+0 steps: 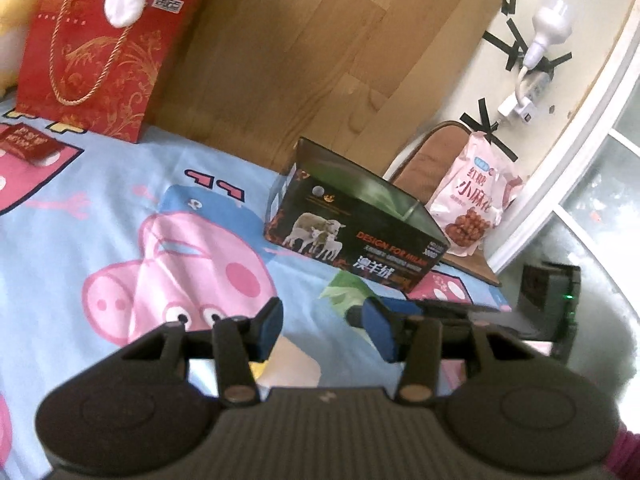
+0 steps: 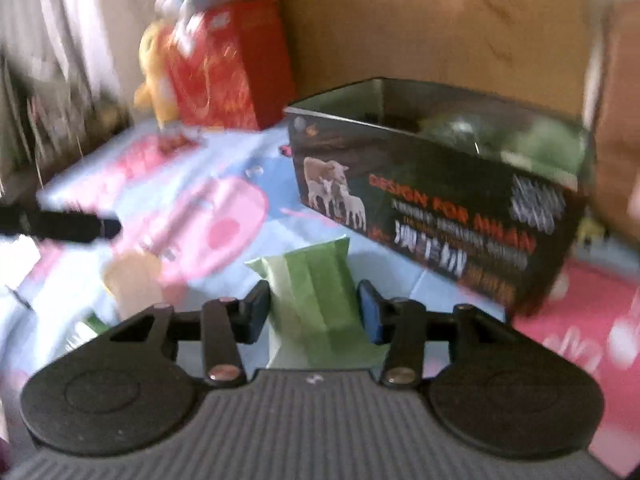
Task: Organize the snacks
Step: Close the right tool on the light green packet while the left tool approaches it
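Through the left wrist view, our left gripper [image 1: 324,330] hangs with its jaws spread wide and nothing between them; its blue pads [image 1: 269,330] touch nothing and only the cartoon pig bedsheet [image 1: 120,216] lies beneath. Just beyond the gap, slightly to the right, we see a corner of the green snack packet [image 1: 340,292], with the tip of the other gripper beside it. Farther off and to the right stands the black open-topped box [image 1: 356,224] printed with sheep. Behind it, far right, a pink snack bag [image 1: 476,200] leans on a brown chair. At the far left a red gift bag [image 1: 100,52] stands against the wooden headboard [image 1: 300,40], with a small red packet [image 1: 28,146] lying near it on the sheet.

Through the right wrist view, which is blurred, our right gripper [image 2: 314,312] has its jaws partly apart with the green snack packet [image 2: 316,300] lying between them. We cannot tell whether the pads press it or merely flank it. The black box [image 2: 432,200] stands just beyond and to the right of the packet, its top open. The red gift bag [image 2: 232,68] and a yellow plush toy [image 2: 154,84] sit far left. The left gripper's dark finger [image 2: 60,226] reaches in from the left edge.
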Demonstrator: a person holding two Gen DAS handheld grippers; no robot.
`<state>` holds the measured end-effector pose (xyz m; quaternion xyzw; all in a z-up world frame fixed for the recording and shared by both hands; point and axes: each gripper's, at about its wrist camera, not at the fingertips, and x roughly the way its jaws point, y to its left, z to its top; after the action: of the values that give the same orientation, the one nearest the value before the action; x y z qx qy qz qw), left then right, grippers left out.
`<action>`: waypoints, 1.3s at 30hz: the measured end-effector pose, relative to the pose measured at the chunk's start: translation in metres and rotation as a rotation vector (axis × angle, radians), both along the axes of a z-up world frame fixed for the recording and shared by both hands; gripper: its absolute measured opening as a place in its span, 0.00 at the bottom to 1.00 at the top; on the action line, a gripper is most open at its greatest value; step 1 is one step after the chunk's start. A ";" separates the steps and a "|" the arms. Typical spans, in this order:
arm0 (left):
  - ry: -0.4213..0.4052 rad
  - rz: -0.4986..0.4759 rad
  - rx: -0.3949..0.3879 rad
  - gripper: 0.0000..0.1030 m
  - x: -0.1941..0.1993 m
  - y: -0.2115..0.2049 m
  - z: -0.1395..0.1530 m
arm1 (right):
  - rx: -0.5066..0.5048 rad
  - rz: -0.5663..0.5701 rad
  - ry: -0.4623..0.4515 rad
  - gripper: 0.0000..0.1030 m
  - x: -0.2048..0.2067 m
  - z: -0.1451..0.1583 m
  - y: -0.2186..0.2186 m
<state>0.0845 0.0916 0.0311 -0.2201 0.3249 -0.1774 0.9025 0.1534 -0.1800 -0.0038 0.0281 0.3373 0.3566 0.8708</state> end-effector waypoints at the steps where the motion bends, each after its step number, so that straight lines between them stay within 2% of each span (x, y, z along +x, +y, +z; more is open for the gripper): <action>1: 0.004 0.000 -0.005 0.44 0.000 0.002 0.000 | 0.053 -0.016 0.031 0.48 -0.004 0.000 -0.007; 3: 0.011 -0.003 -0.017 0.47 -0.002 0.004 -0.001 | 0.185 -0.006 0.076 0.48 -0.016 0.004 -0.018; 5: 0.012 -0.007 -0.027 0.49 -0.005 0.007 -0.001 | 0.237 0.020 0.049 0.48 -0.031 0.012 -0.018; 7: 0.006 -0.003 -0.027 0.49 -0.010 0.010 -0.001 | 0.199 0.065 -0.030 0.49 -0.052 0.022 -0.008; 10: 0.003 0.011 -0.038 0.49 -0.019 0.018 -0.001 | 0.135 0.154 -0.094 0.49 -0.075 0.029 0.014; 14: 0.023 0.011 -0.072 0.49 -0.035 0.033 -0.007 | 0.065 0.284 -0.165 0.49 -0.100 0.029 0.040; 17: 0.032 0.001 -0.064 0.51 -0.046 0.035 -0.010 | 0.002 0.346 -0.221 0.50 -0.111 0.021 0.054; 22: 0.061 -0.004 -0.044 0.51 -0.057 0.031 -0.022 | -0.065 0.335 -0.244 0.52 -0.109 0.008 0.059; 26: 0.079 -0.003 -0.058 0.51 -0.055 0.032 -0.027 | -0.048 0.292 -0.247 0.68 -0.113 0.010 0.047; 33: 0.089 -0.046 -0.039 0.51 -0.047 0.019 -0.030 | -0.035 0.245 -0.157 0.70 -0.126 -0.001 0.021; 37: 0.093 -0.065 -0.029 0.49 -0.045 0.009 -0.034 | -0.033 0.230 -0.143 0.63 -0.131 -0.004 0.023; 39: 0.084 -0.081 -0.031 0.44 -0.047 0.006 -0.033 | -0.029 0.232 -0.150 0.44 -0.131 -0.002 0.025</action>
<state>0.0377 0.0973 -0.0019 -0.2280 0.3683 -0.2095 0.8766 0.0227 -0.1552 -0.0059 -0.0502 0.2775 0.4510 0.8468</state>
